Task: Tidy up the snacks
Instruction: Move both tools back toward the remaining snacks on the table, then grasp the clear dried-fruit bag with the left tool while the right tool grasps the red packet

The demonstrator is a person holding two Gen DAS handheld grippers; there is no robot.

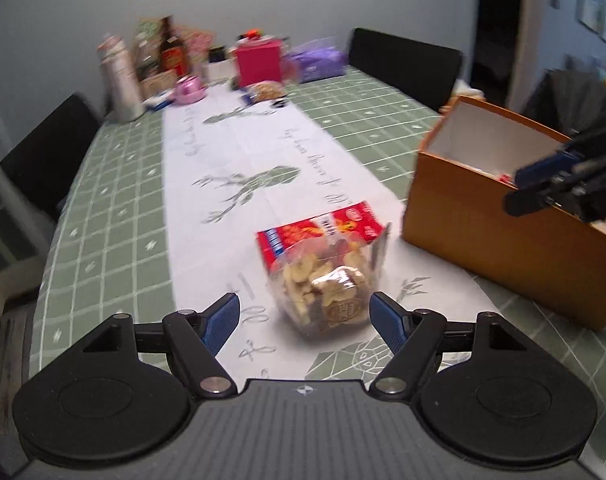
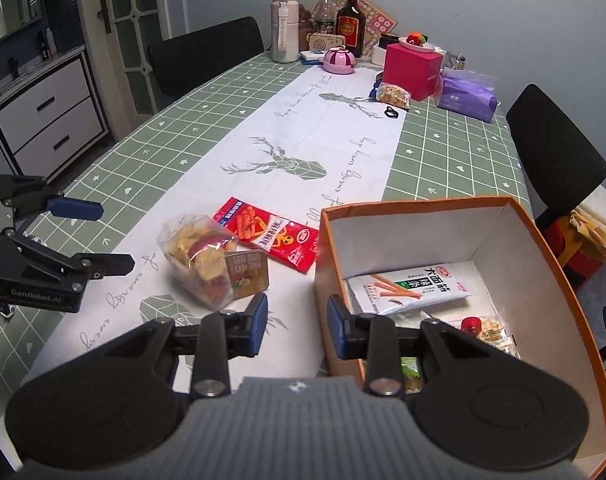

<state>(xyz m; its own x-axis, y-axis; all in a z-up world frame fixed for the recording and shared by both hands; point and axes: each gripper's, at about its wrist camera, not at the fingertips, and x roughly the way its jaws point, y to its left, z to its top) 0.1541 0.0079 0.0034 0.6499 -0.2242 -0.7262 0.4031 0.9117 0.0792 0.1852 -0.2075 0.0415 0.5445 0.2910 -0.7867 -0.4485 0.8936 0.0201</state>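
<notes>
Left gripper (image 1: 304, 312) spread wide, empty, before clear dried-fruit snack bag (image 1: 323, 284) on table (image 1: 115, 216). Right gripper (image 2: 297, 322) spread, straddling orange cardboard box (image 2: 575, 280) wall; it hides some packets inside.

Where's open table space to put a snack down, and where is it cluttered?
Bare runner stretches between the red snack packet and the pink box; green cloth left of the runner is free too. Crowded: the far end around the bottles, and beside the orange box near the clear chip bag.

- green checked tablecloth (image 2: 207, 120) with a white deer-print runner (image 2: 323, 140)
- pink box (image 2: 411, 70), dark bottle (image 2: 351, 24), purple packet (image 2: 467, 96) at the far end
- black chairs (image 2: 207, 52)
</notes>
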